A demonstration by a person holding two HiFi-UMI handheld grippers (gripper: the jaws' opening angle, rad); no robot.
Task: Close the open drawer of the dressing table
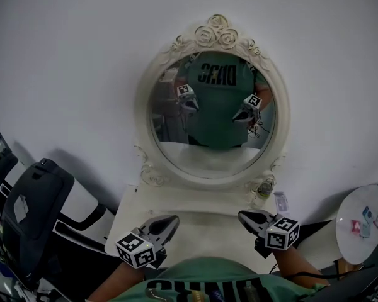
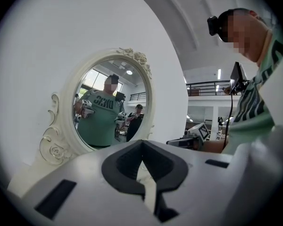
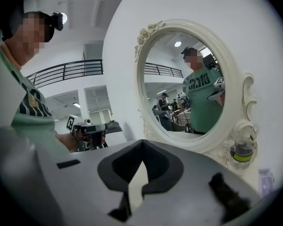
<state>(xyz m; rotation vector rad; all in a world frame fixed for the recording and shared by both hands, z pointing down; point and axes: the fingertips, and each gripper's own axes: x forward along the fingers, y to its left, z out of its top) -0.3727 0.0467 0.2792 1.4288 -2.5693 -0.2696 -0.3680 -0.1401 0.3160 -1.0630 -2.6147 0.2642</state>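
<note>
The white dressing table (image 1: pixel 198 226) stands against the wall under its oval mirror (image 1: pixel 211 115). No drawer shows in any view; the table's front is hidden by the person's green shirt. My left gripper (image 1: pixel 171 223) hovers over the tabletop's front left and points inward, with its jaws shut on nothing. At the front right my right gripper (image 1: pixel 243 216) points inward too, shut and empty. In the left gripper view the tips (image 2: pixel 141 142) meet, and the right gripper (image 2: pixel 191 138) shows beyond them. The right gripper view shows closed tips (image 3: pixel 141 141) and the left gripper (image 3: pixel 87 128) opposite.
A small bottle (image 1: pixel 265 187) with a yellow band stands at the mirror's base on the right, and it also shows in the right gripper view as the bottle (image 3: pixel 243 150). A black chair (image 1: pixel 34 212) stands left of the table. At the right is a round white side table (image 1: pixel 365 222).
</note>
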